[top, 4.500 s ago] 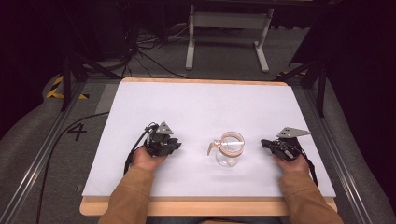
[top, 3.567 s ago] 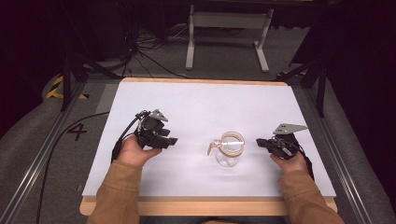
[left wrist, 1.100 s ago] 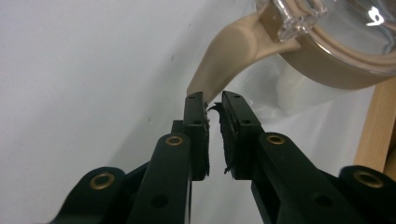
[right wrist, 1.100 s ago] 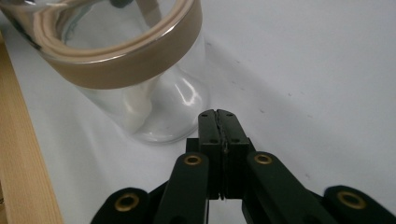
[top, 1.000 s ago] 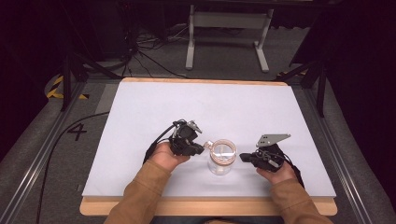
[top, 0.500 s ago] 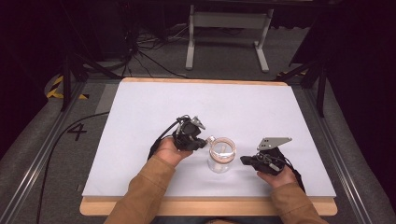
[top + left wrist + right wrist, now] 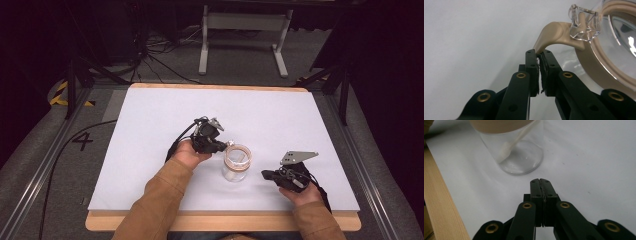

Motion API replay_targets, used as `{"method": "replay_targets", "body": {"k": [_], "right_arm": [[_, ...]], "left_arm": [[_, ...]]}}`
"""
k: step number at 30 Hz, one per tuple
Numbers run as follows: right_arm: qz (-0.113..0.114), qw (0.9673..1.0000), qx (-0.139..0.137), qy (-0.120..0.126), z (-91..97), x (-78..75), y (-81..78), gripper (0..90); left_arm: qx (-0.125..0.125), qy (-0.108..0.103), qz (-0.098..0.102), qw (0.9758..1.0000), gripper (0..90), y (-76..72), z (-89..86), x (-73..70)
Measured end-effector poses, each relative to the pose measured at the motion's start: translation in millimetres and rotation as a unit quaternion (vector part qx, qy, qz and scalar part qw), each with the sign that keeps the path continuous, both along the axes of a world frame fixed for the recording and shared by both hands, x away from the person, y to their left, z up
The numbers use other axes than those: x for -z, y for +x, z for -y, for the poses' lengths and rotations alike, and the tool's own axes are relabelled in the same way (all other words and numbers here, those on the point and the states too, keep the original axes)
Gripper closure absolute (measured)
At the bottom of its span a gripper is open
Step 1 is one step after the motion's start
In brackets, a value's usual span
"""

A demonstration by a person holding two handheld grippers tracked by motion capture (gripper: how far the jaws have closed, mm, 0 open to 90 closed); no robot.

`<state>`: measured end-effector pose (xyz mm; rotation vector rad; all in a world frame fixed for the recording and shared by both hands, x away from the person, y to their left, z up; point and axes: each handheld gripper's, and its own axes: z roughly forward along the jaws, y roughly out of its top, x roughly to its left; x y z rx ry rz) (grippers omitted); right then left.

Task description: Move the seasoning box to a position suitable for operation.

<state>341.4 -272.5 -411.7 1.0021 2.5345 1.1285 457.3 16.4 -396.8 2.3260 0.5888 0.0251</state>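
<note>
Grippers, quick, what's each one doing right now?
Left tool: its jaws have just been closing, now shut on the beige tab of the jar lid.
Right tool: shut, holding nothing.

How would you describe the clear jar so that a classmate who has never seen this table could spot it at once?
On the white table, look near the front edge, between the left gripper and right gripper. There stands the glass jar, transparent, with a tan lid whose tab the left gripper pinches.
</note>
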Motion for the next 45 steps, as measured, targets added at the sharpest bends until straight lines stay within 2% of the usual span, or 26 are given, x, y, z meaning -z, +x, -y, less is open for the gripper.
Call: {"method": "replay_targets", "body": {"k": [7,10,12,13,14,15,17,18,21,22,23,27,28,29,33,40,44,45], "right_arm": [[-0.003,1.0,-0.004,-0.003,-7.2,4.7,-2.4,89.6],[-0.004,1.0,-0.003,-0.004,-9.0,5.6,-1.8,89.6],[-0.006,1.0,0.0,-0.005,-11.0,6.7,1.0,89.6],[-0.005,1.0,0.001,-0.006,-11.9,6.7,2.7,89.6],[-0.004,1.0,0.002,-0.005,-13.4,6.3,4.3,89.6],[-0.002,1.0,0.004,-0.007,-15.1,5.7,6.2,89.6],[0.002,0.9999,0.015,-0.007,-19.8,4.4,13.7,89.7],[0.002,0.9999,0.015,-0.007,-19.8,4.4,13.7,89.7],[-0.001,0.9997,0.019,-0.013,-28.3,5.7,23.7,89.7],[-0.001,0.9997,0.019,-0.013,-28.3,5.7,23.7,89.7],[0.002,0.9997,0.019,-0.015,-32.4,6.4,26.3,89.6],[0.001,0.9998,0.014,-0.014,-38.2,6.9,27.6,89.7],[0.005,0.9995,0.017,-0.025,-40.1,7.0,27.4,89.7],[0.006,0.9995,0.017,-0.026,-40.5,7.0,27.1,89.7],[-0.001,0.9997,0.013,-0.02,-40.3,6.5,26.0,89.8],[-0.001,0.9998,-0.008,-0.021,-52.2,7.4,18.8,89.7],[0.001,0.9995,-0.011,-0.029,-54.5,8.6,17.6,89.7],[0.008,0.9993,-0.005,-0.036,-53.6,7.6,17.1,89.7]], "left_arm": [[0.008,-0.006,0.008,0.9999,84.1,8.4,8.5,1.7],[0.008,-0.008,0.004,0.9999,84.0,9.0,7.6,1.9],[0.004,0.0,-0.011,0.9999,82.4,9.0,3.0,-0.2],[0.006,0.004,-0.012,0.9999,80.8,9.3,-1.0,-1.3],[-0.001,-0.008,-0.012,0.9999,80.4,7.5,-4.8,-1.6],[-0.004,-0.007,-0.007,0.9999,80.5,6.5,-10.4,-3.8],[-0.021,-0.02,-0.004,0.9996,80.5,-0.1,-25.7,-10.6],[-0.021,-0.02,-0.004,0.9996,80.6,-0.1,-25.7,-10.6],[-0.035,-0.028,0.007,0.999,80.6,-8.6,-44.0,-19.0],[-0.035,-0.028,0.007,0.999,80.6,-8.6,-44.0,-19.0],[-0.046,-0.034,0.008,0.9984,80.6,-12.0,-50.5,-21.0],[-0.054,-0.04,0.011,0.9977,81.2,-15.1,-58.4,-22.4],[-0.056,-0.04,0.009,0.9976,81.4,-15.8,-59.5,-22.8],[-0.058,-0.04,0.008,0.9975,81.5,-16.8,-60.8,-22.9],[-0.056,-0.036,0.007,0.9978,81.9,-18.3,-63.4,-23.9],[-0.055,-0.045,0.011,0.9974,82.0,-20.2,-64.0,-25.9],[-0.051,-0.049,0.012,0.9974,82.3,-20.4,-62.6,-28.9],[-0.048,-0.05,0.014,0.9975,82.6,-20.4,-61.9,-30.1]]}}
